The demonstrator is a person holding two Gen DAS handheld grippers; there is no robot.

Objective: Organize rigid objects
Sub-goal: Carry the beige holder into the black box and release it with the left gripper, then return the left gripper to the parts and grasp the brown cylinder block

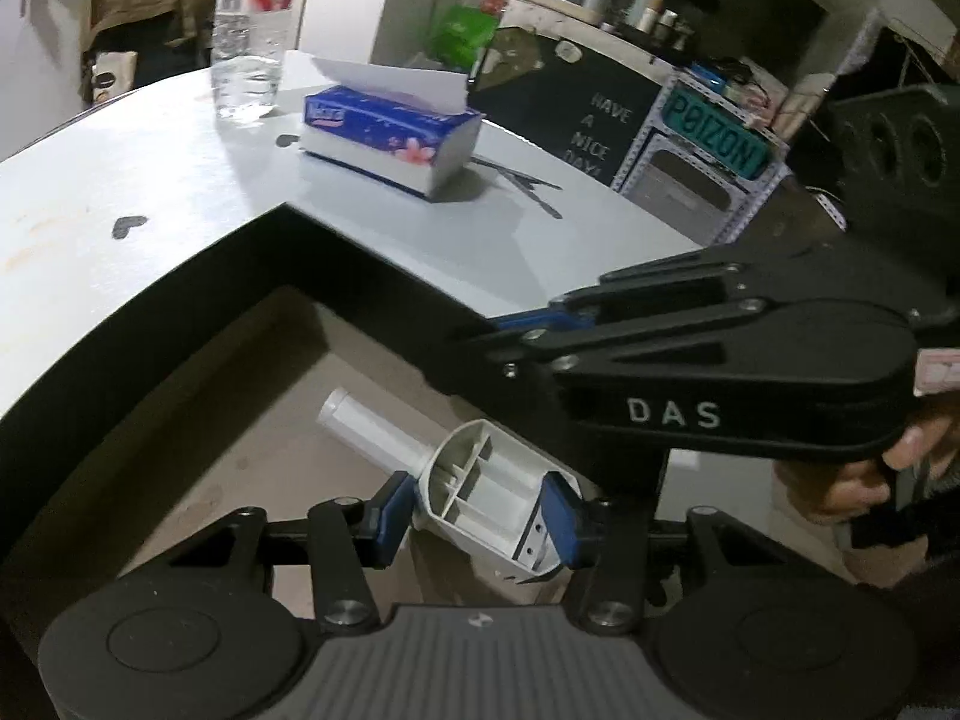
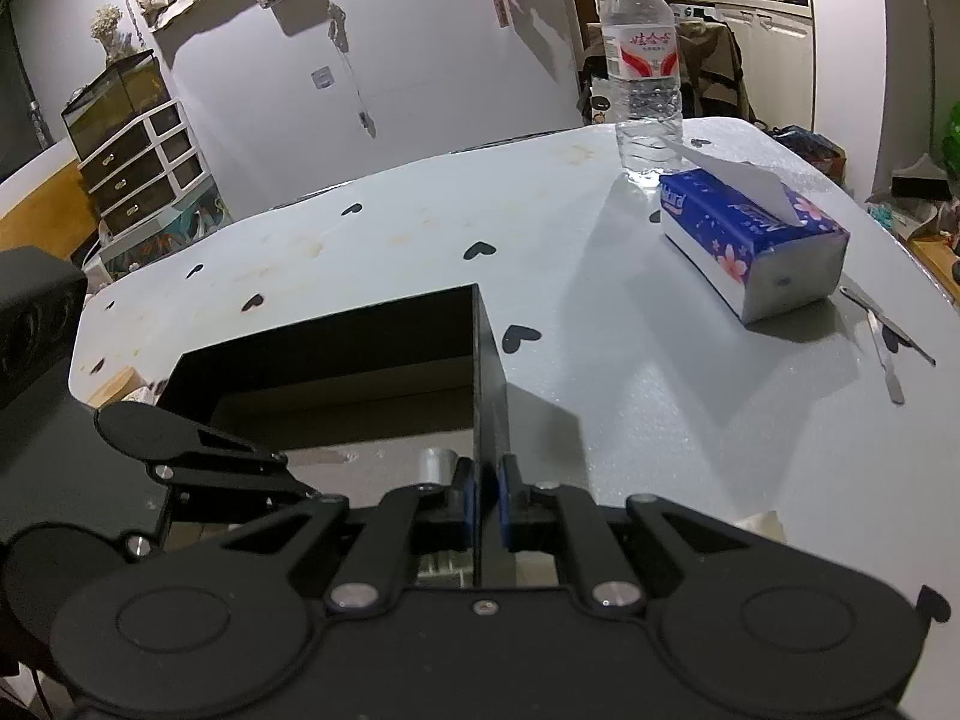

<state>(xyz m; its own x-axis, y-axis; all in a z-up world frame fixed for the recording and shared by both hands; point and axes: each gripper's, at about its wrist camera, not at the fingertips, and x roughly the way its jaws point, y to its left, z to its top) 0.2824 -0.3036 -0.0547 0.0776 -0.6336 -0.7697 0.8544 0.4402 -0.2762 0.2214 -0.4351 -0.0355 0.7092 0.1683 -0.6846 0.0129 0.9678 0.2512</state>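
Left wrist view: my left gripper (image 1: pixel 477 519) pinches the white plastic part (image 1: pixel 480 498) inside the black box (image 1: pixel 180 324); stiff, hollow, probably light, best held across its ribbed body.

Right wrist view: my right gripper (image 2: pixel 486 501) clamps the box wall.

Quick count: one clear plastic water bottle (image 2: pixel 645 72) with a red-and-white label, one blue floral tissue pack (image 2: pixel 753 240), two thin metal blades or tweezers (image 2: pixel 887 339) lying on the pale heart-dotted bench (image 2: pixel 420 228), one black open box (image 2: pixel 384 348), and one white plastic tube-shaped part (image 1: pixel 480 492) inside it.
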